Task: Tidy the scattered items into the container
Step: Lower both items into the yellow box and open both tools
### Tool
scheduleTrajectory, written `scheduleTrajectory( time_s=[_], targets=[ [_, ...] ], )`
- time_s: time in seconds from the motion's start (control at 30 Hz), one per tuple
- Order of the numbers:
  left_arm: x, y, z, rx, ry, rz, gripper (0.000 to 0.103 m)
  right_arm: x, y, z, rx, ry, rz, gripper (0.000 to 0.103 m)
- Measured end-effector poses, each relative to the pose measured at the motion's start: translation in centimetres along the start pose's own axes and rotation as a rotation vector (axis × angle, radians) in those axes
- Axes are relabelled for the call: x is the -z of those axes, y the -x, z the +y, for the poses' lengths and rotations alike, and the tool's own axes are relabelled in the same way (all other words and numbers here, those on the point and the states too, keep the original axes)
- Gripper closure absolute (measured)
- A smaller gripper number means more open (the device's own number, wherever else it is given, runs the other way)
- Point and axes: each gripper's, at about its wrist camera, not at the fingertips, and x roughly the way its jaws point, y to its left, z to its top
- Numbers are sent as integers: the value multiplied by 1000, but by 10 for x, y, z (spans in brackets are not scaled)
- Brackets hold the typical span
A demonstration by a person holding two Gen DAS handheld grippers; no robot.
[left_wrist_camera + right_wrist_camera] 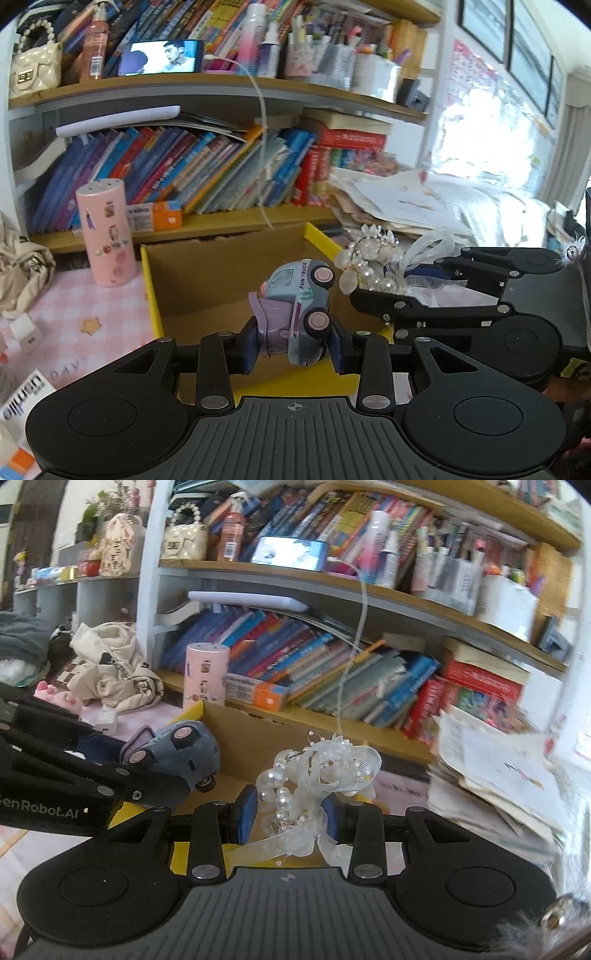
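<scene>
My left gripper (293,349) is shut on a pale blue toy truck (301,306) with pink wheels and a purple flap, held tipped on its side above the open cardboard box (207,280) with yellow edges. My right gripper (288,816) is shut on a white pearl and ribbon bracelet (314,775), held just right of the truck over the box's right side. In the left wrist view the right gripper (369,291) with the bracelet (369,266) comes in from the right. In the right wrist view the left gripper's arm comes in from the left with the truck (181,749).
A pink sticker-covered bottle (105,236) stands left of the box on a pink checked cloth (66,317). Bookshelves (221,166) rise behind the box. A loose paper stack (424,206) lies at the right. A beige bag (18,273), a small white cube (26,332) and a wooden star (90,325) lie left.
</scene>
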Motion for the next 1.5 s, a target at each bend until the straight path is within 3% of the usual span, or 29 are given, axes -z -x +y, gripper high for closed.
scheduleTrajectory(
  time_s=[0.47, 0.73, 0.9, 1.17, 1.23, 1.37, 1.47, 1.5],
  targets=[
    [-26, -92, 24, -112, 34, 135, 68, -11, -112, -24, -147, 112, 203, 68],
    [-21, -140, 35, -127, 45, 321, 68, -17, -160, -18, -217, 275, 361, 67],
    [-19, -143, 34, -140, 41, 338, 68, -20, -170, -20, -240, 276, 422, 65],
    [-21, -133, 32, -177, 30, 330, 64, -24, -167, -19, -221, 284, 403, 50],
    [-22, -127, 30, -181, 24, 309, 60, -25, -164, -21, -214, 280, 393, 43],
    [-23, -116, 27, -181, 15, 272, 41, -25, -158, -23, -204, 274, 390, 34],
    [-17, -112, 26, -181, 0, 284, 40, -21, -153, -25, -210, 261, 409, 34],
    [-14, -111, 26, -188, -7, 288, 40, -19, -149, -26, -205, 248, 413, 39]
  ],
)
